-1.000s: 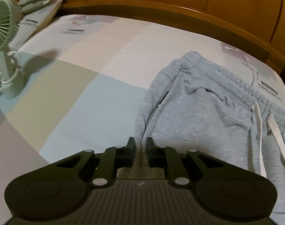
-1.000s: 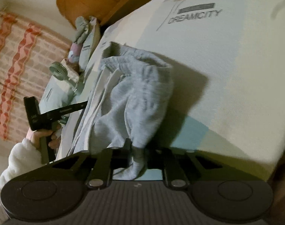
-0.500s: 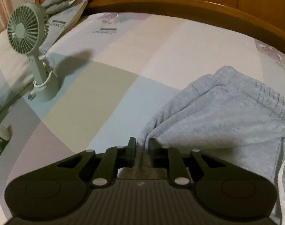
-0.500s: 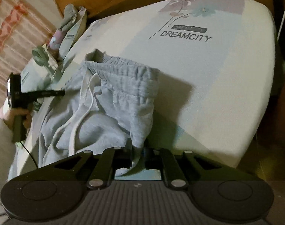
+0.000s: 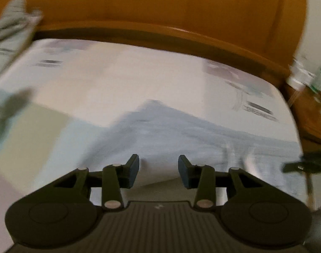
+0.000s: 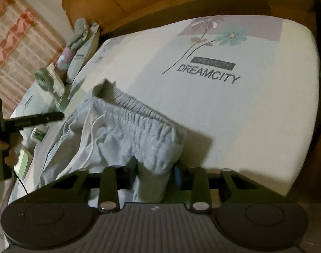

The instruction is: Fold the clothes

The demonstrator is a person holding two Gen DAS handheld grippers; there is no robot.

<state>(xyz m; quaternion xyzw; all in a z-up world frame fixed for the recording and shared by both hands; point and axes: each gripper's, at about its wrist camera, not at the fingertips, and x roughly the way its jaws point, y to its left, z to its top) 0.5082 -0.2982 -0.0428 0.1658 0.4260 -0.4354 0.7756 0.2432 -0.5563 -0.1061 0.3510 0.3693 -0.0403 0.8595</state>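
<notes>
Light grey sweatpants (image 6: 126, 130) with an elastic waistband and white drawstrings lie spread on the bed sheet (image 6: 234, 116). My right gripper (image 6: 153, 177) hovers at the near corner of the waistband. Its jaws are opening, and a fold of the cloth still hangs between them with the blue pad just clear of it. In the blurred left wrist view the left gripper (image 5: 158, 168) is above the pants (image 5: 171, 130), its jaws opening with nothing between them. The right wrist view shows the left gripper (image 6: 34, 118) held by a hand (image 6: 6, 149) at the far left.
A wooden headboard (image 5: 160, 10) runs along the far side of the bed. A green hand fan (image 6: 44, 80), a small bottle (image 6: 39, 133) and a pillow with bundled cloth (image 6: 80, 31) sit at the bed's left end. The mattress drops off at the right, by a nightstand (image 5: 308, 113).
The left gripper let go of the pants, opened and lifted away, its view swinging right. The right gripper's jaws parted around the waistband fold, and the waistband settled flatter on the bed.
</notes>
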